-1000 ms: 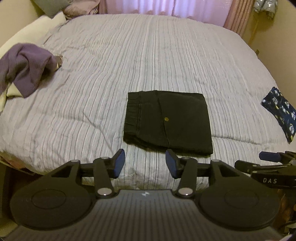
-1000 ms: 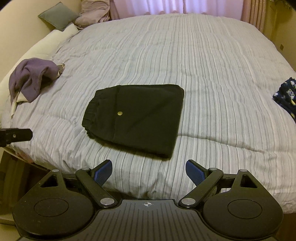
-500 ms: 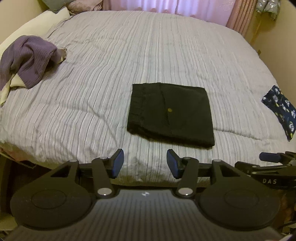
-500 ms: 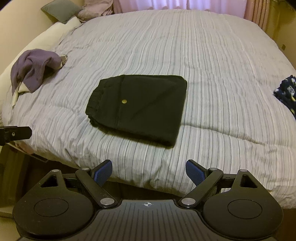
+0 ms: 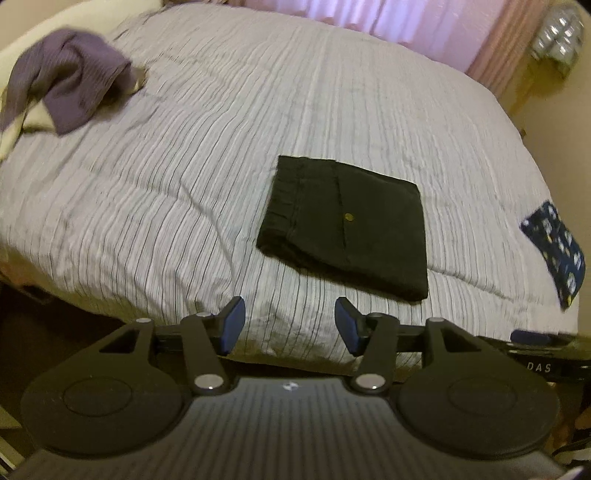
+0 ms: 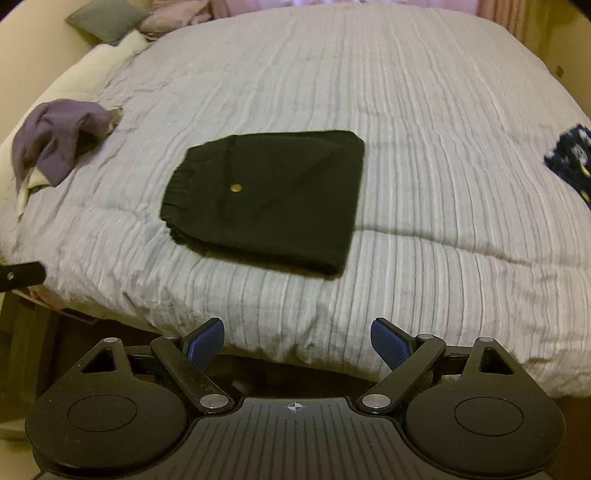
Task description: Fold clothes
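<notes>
A black garment (image 5: 345,225) (image 6: 269,199) lies folded into a flat rectangle on the striped bed cover (image 5: 221,147) (image 6: 424,147), with a small brass button on top. A crumpled purple garment (image 5: 62,92) (image 6: 55,144) sits at the bed's left side. A dark blue patterned cloth (image 5: 556,247) (image 6: 570,162) lies at the right edge. My left gripper (image 5: 290,328) is open and empty, held off the bed's near edge. My right gripper (image 6: 297,343) is open wider, also empty, back from the edge.
Pillows (image 6: 107,16) rest at the far left corner. Pink curtains (image 5: 369,14) hang behind the bed. The bed's near edge drops to a dark floor under both grippers. The other gripper's tip shows at the right of the left wrist view (image 5: 535,338) and at the left of the right wrist view (image 6: 18,275).
Both grippers have pulled back from the bed, so the black garment looks smaller and farther. The left wrist view has tilted. Jaw openings are unchanged.
</notes>
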Tool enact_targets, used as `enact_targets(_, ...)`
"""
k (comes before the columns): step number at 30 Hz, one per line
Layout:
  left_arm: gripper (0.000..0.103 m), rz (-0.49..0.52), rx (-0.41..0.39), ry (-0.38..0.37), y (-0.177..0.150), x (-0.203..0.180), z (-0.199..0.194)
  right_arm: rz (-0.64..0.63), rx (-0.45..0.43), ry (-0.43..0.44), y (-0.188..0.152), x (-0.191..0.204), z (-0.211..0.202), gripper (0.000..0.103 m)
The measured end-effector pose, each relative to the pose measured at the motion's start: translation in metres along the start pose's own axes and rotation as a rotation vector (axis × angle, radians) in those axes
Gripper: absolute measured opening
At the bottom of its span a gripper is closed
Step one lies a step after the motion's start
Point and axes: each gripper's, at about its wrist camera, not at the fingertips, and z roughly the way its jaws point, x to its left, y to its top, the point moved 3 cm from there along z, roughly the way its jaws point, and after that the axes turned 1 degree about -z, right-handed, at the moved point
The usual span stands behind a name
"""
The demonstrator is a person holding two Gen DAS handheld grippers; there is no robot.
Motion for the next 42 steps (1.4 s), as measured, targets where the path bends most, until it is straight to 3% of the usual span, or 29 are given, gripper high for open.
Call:
enact_targets(10,0.051,-0.009,0.046,-0.026,0.034,0.014,0.043,0.017,0.033,-0.041,0.025,-0.002,0.027,0.089)
enact_targets(17,0.054,-0.011,0.082,-0.114,0.069,0.023,0.089,0.053,0.050,-0.046,0.046,-0.017,0.051,0.089)
enact_targets(28,0.055,-0.055,0.132,-0.236,0.097,0.073,0.179,0.265,0.044,0.028,0.064,-0.065,0.109,0.089)
enact_targets(33,0.055,-0.140,0.138,-0.356,0.103,0.093,0.217,0.292,0.053,0.054,0.071,-0.067,0.138,0.089)
enact_targets(38,0.057,-0.205,0.146,-0.489,0.104,0.098,0.248,0.340,-0.014,0.090,0.082,-0.075,0.155,0.089)
enact_targets(42,0.057,-0.241,0.156,-0.554,0.104,0.099,0.270,0.401,-0.020,0.110,0.093,-0.083,0.169,0.089)
